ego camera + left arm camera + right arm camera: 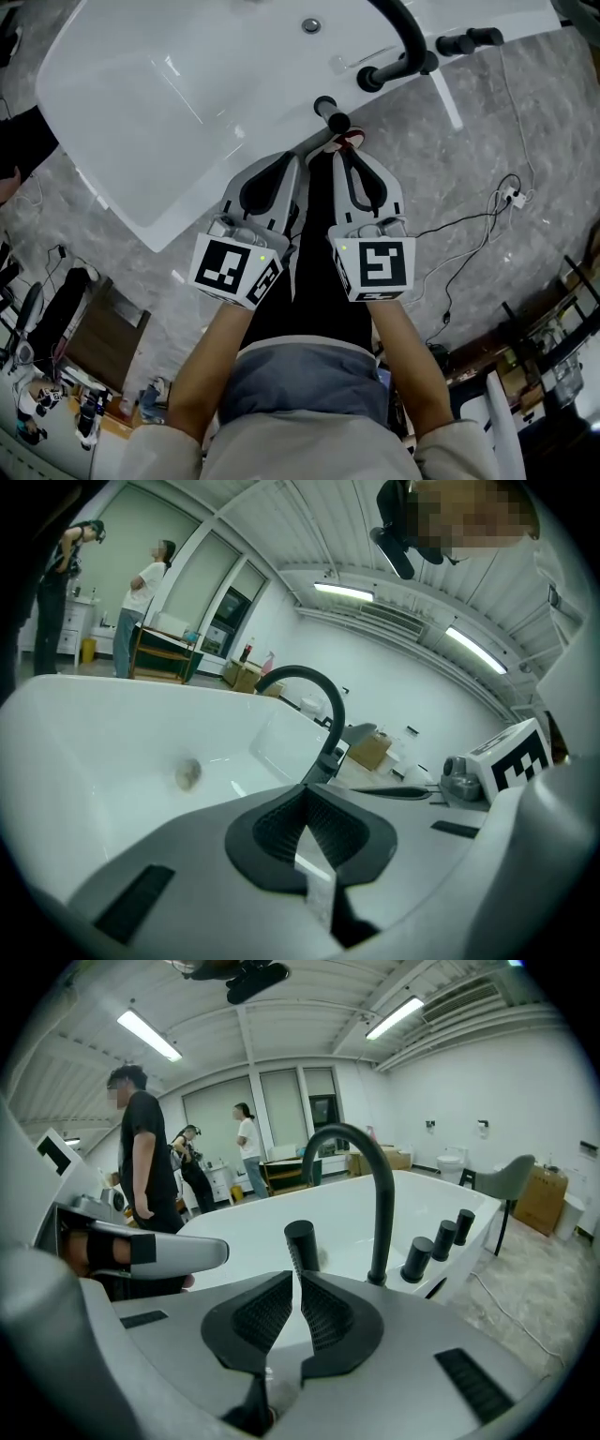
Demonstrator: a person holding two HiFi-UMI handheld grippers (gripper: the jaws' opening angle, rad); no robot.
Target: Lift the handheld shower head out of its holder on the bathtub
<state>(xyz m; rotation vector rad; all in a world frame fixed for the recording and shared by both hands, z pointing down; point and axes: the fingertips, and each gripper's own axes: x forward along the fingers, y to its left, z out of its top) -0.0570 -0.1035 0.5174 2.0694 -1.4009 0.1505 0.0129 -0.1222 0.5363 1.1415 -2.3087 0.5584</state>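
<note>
Clenched, empty: left tool (306, 795), right tool (296, 1279). Black shower head (302, 1239) upright just beyond right tool's tips, on bathtub (141, 103) rim.

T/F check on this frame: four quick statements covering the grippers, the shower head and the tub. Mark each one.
1. Both grippers are shut with nothing between the jaws. True: the left gripper and right gripper both show their jaws together and empty.
2. The right gripper has the shower head clamped. False: the shower head stands upright at the tub rim just beyond that gripper's tips, ungripped.
3. The faucet spout is black and arched. True: see the spout.
4. The bathtub is full of water. False: the bathtub looks empty, and its drain shows bare.
</note>
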